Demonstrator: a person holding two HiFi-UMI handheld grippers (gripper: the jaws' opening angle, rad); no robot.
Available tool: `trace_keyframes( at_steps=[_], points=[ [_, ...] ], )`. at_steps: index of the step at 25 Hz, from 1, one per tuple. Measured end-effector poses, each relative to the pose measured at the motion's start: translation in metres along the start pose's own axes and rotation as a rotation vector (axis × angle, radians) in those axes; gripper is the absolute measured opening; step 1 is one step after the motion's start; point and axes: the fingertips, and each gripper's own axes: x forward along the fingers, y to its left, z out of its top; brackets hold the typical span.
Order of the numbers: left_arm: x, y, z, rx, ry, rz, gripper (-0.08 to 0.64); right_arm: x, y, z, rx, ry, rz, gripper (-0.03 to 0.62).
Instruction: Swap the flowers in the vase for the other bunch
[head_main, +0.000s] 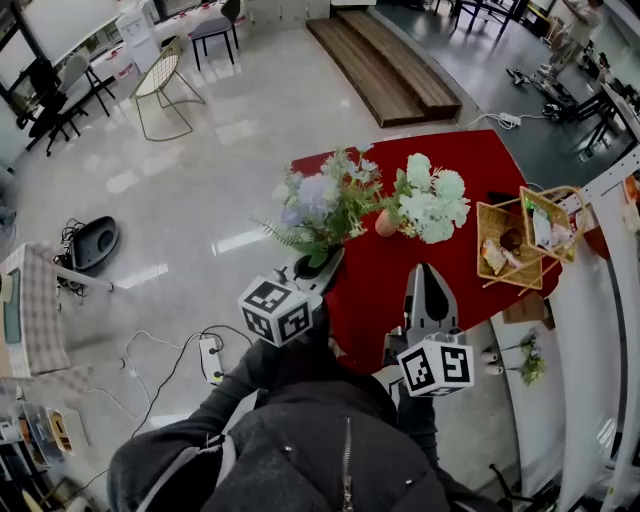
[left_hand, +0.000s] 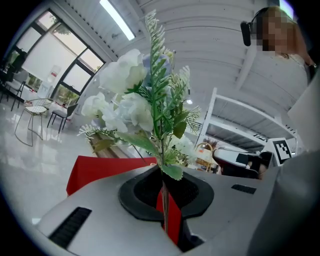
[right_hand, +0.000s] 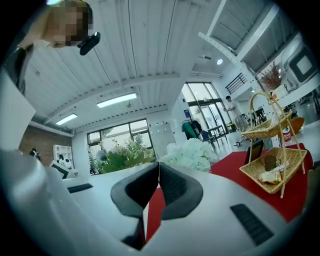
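So the left gripper (head_main: 322, 264) is clamped shut on the thin stem (left_hand: 163, 200) of the blue-and-white bunch (head_main: 322, 205), holding it upright just off the left edge of the red table (head_main: 480, 160). In the left gripper view the stem runs straight up between the two dark pads, with leaves and white blooms fanning out above.

The little pinkish vase (head_main: 386, 222) stands on the table just right of that bunch, and the pale green bunch (head_main: 432, 205) is in it, as far as I can tell.

The right gripper (head_main: 427, 270) hangs over the near part of the table with its jaws pressed together and nothing between them.

Over to the right there's a two-tier wicker basket (head_main: 481, 240). Both trays have a few small packets or snacks in them, but I can't make out what they are.
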Motion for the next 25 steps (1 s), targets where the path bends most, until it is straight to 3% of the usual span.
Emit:
trace_keyframes(
  at_steps=[4,25],
  points=[
    [-0.003,-0.007,-0.003,0.006,0.001,-0.006,0.028,-0.005,-0.004,-0.005,0.037,0.027,-0.004,0.014],
    [-0.015,-0.024,-0.006,0.022,0.018,-0.036,0.028,-0.015,0.0,-0.014,0.041,0.074,0.01,0.014]
  ],
)
